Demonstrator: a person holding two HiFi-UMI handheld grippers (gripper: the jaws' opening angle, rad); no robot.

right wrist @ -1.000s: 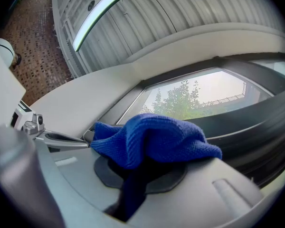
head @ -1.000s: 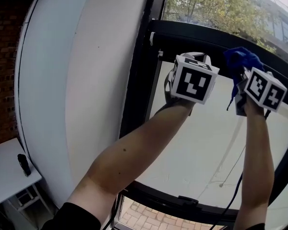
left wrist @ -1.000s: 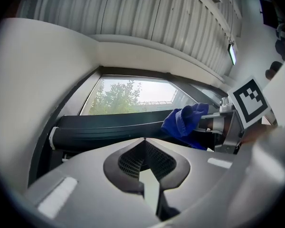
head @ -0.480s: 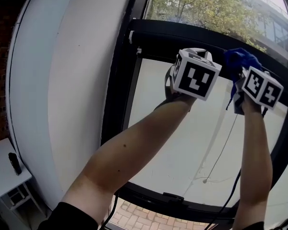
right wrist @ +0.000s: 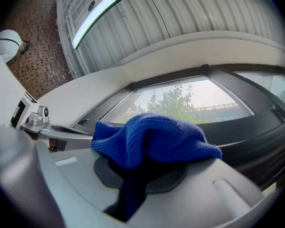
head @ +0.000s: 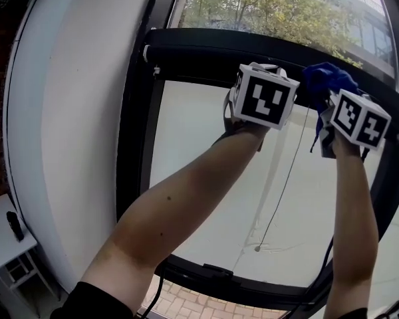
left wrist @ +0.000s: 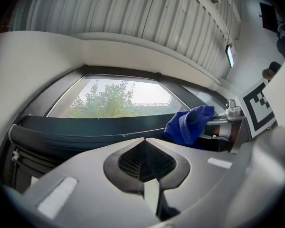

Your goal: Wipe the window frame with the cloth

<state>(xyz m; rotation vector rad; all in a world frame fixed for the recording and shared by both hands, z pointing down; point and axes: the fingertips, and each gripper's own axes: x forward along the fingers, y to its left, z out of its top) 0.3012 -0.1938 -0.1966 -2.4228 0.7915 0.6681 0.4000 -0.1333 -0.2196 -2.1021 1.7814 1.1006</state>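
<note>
Two grippers are raised to the upper bar of the window frame [head: 199,48], and we judge that the wiping is only in its early part. The right gripper [head: 351,115] is closed on the blue cloth [right wrist: 152,137]. The cloth bunches over its jaws and sits at about 1 o'clock in the head view, just at the dark top bar. We think it touches the bar, but the contact itself is hidden behind the cloth, so we cannot be sure. The left gripper [left wrist: 146,163] has its jaws together with nothing between them. It is held near the same bar at about 12 o'clock, just beside the cloth. On the dark frame we see no mark that tells which parts are already clean. From where the cloth is now, the rest of the top bar toward 10 o'clock, the side post at 9 o'clock and the bottom bar at 6 o'clock seem to be left. A thin cord [head: 279,185] hangs in front of the glass between the two arms, and it may catch the cloth if the wipe goes downward.
</note>
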